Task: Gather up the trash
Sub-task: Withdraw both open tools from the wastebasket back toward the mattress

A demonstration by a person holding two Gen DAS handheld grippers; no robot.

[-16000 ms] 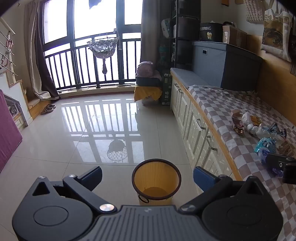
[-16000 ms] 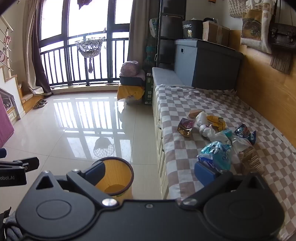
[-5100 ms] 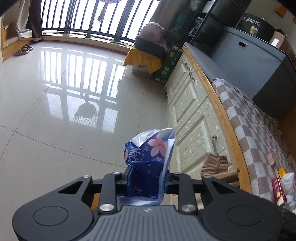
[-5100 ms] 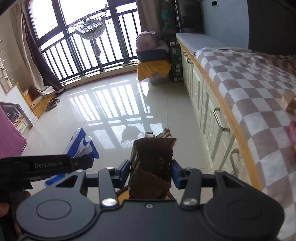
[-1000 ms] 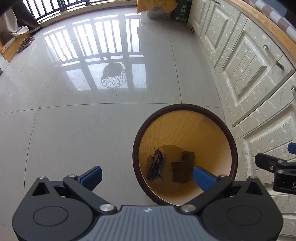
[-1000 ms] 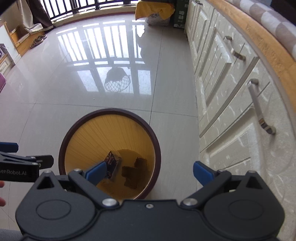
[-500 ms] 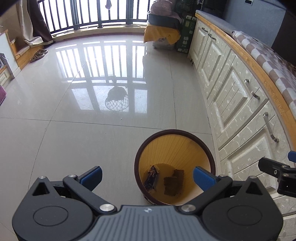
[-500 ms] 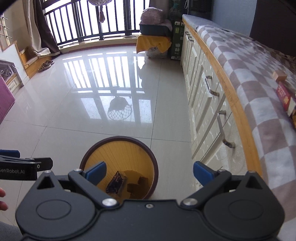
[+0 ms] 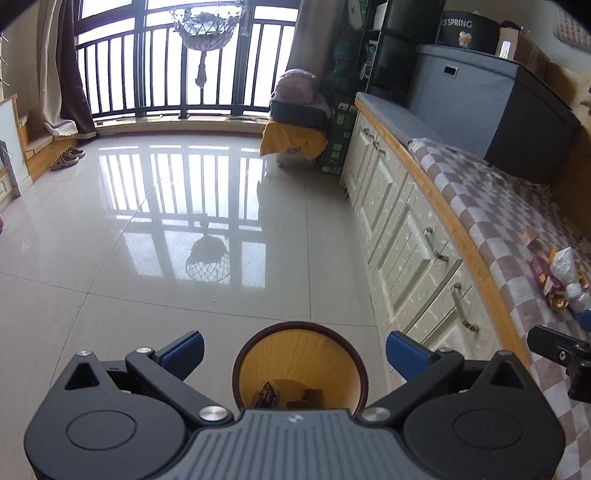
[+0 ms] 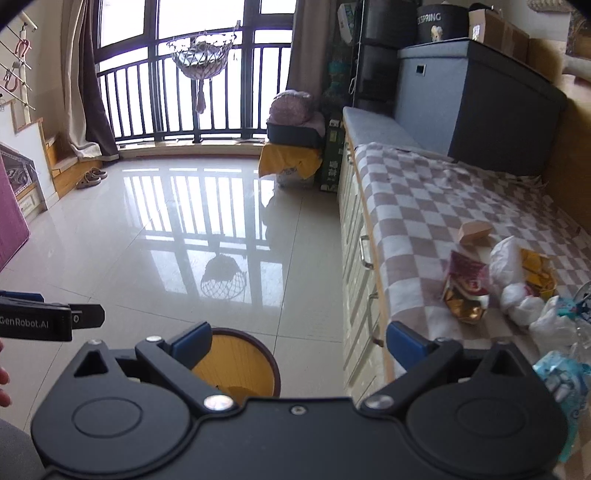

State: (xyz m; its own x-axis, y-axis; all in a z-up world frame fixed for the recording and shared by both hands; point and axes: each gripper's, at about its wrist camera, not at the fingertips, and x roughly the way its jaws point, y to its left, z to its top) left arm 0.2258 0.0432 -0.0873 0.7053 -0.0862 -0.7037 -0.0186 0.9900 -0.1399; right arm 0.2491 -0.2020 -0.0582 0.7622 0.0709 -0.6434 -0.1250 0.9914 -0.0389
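trash (image 10: 466,286) on bench, right of bin (image 9: 299,363) | both jaws wide, empty

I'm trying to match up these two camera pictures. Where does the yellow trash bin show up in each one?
Left wrist view: the trash bin stands at bottom centre on the floor, between the open left gripper fingers, with wrappers inside.
Right wrist view: the trash bin is at bottom left of centre, partly hidden behind the open right gripper.
Shared landmark: the hanging basket at the window.
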